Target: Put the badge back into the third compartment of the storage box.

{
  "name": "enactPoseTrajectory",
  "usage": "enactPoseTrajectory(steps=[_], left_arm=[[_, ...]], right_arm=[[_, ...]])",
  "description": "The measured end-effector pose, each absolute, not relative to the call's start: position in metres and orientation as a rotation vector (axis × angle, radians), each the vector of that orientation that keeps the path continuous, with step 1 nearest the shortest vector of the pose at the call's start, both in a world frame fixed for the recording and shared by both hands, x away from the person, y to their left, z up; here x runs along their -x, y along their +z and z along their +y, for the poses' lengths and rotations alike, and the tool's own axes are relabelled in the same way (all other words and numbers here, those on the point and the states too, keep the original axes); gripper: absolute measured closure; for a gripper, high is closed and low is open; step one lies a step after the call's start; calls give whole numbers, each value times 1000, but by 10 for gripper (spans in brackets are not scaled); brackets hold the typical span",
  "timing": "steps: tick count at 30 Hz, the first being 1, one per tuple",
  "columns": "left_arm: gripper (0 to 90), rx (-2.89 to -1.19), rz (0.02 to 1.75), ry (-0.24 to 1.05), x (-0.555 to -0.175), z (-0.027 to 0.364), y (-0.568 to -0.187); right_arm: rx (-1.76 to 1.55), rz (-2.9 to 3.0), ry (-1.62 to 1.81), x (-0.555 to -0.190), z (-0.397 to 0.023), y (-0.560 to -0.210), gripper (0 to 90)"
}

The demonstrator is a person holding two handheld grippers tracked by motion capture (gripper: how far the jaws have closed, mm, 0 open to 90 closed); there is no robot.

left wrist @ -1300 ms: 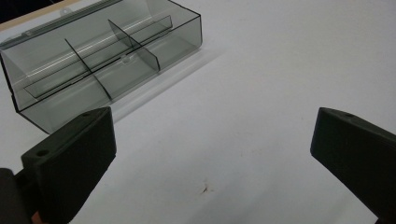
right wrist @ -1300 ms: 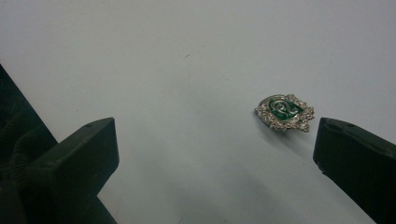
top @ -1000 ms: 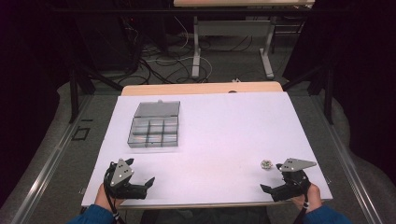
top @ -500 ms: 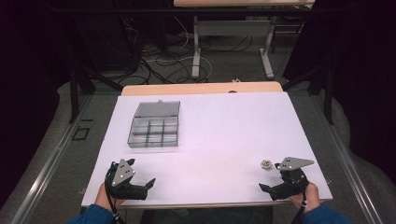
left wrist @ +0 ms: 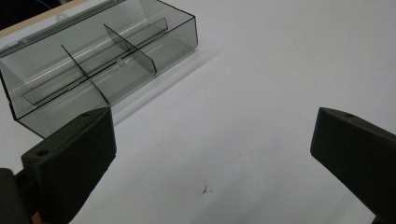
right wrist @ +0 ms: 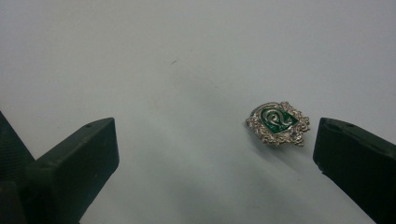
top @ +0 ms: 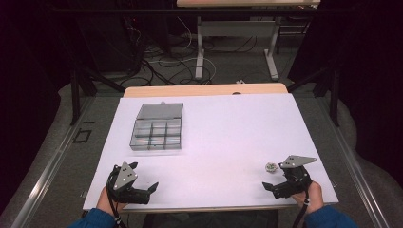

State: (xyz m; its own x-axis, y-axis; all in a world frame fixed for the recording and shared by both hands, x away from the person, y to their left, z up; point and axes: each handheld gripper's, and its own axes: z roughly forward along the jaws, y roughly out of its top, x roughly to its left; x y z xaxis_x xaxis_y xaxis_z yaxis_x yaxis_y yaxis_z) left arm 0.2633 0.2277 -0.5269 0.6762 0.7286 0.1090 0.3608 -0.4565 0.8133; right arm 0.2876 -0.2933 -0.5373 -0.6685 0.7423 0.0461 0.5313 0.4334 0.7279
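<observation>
The box (left wrist: 100, 60) runs off the left gripper view's upper left edge, far corner unseen.

The white tabletop (top: 223, 137) is lit evenly from above, while the surrounding room is left in deep darkness. The high view is rendered soft and slightly grainy. In the left gripper view, a pale reflection is cast beside the clear box (left wrist: 93, 60). In the right gripper view, the jaws are blurred, and a soft shadow is thrown beside the sharply resolved brooch (right wrist: 279, 123).
</observation>
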Motion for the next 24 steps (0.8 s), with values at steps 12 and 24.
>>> enactPoseTrajectory(steps=[12,24], left_arm=[[2,-2094,840,584,-263,225,-527],[2,-2110,829,582,-264,224,-528]], right_arm=[[-1129,2393,1063,-303,-294,-539,0],[-1215,2380,1064,-324,-298,-543,0]])
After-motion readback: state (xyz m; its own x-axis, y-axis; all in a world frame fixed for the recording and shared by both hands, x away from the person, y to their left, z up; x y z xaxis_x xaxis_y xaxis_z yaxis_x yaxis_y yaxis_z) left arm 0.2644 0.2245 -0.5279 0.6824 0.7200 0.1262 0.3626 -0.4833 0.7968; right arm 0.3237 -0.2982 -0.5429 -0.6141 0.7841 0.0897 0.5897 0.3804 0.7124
